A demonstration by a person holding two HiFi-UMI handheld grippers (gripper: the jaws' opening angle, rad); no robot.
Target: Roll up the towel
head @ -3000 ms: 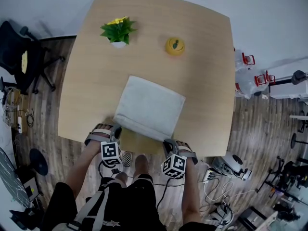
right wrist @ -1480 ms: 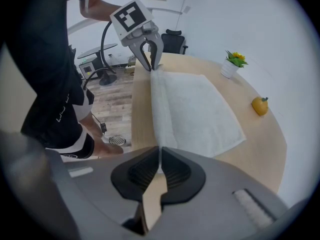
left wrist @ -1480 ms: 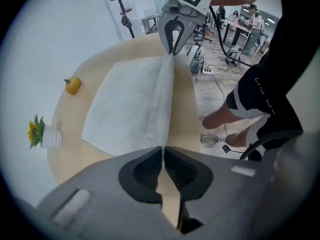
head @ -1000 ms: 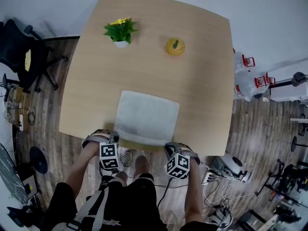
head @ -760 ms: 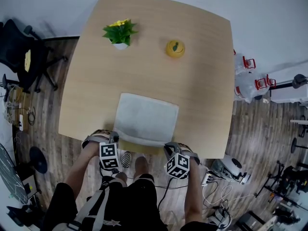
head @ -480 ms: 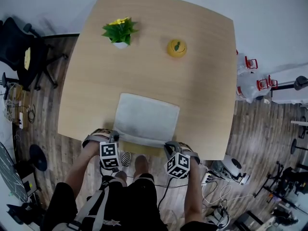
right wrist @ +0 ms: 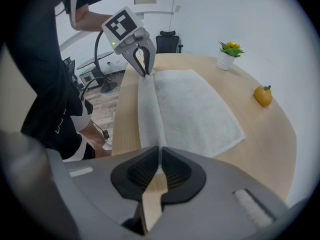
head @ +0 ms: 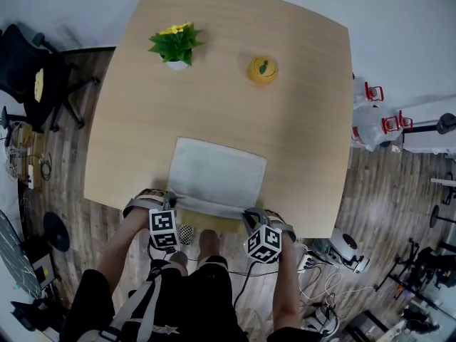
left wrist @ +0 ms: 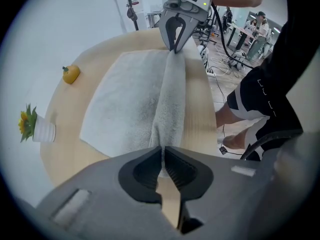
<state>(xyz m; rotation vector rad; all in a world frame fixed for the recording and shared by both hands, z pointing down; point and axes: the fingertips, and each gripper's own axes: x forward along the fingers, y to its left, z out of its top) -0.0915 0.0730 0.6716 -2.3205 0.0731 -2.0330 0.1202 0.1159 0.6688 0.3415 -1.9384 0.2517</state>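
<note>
A pale grey towel (head: 217, 175) lies flat on the wooden table (head: 299, 120) near its front edge. Its near hem is lifted into a narrow raised strip (left wrist: 170, 94) stretched between the two grippers. My left gripper (head: 169, 202) is shut on the left near corner, which shows as a thin pinch of cloth between its jaws (left wrist: 162, 153). My right gripper (head: 251, 215) is shut on the right near corner (right wrist: 159, 154). Each gripper view shows the other gripper at the far end of the strip: the right gripper (left wrist: 175, 38) and the left gripper (right wrist: 143, 60).
A small potted plant (head: 174, 45) and a yellow fruit-shaped object (head: 263, 69) stand at the table's far side. A black office chair (head: 28, 77) is at the left on the floor. The person's legs and cables lie just beyond the table's front edge.
The towel has slid toward the table's front edge and squared up with it. Both grippers have drawn back a little with its near hem, keeping their hold.
</note>
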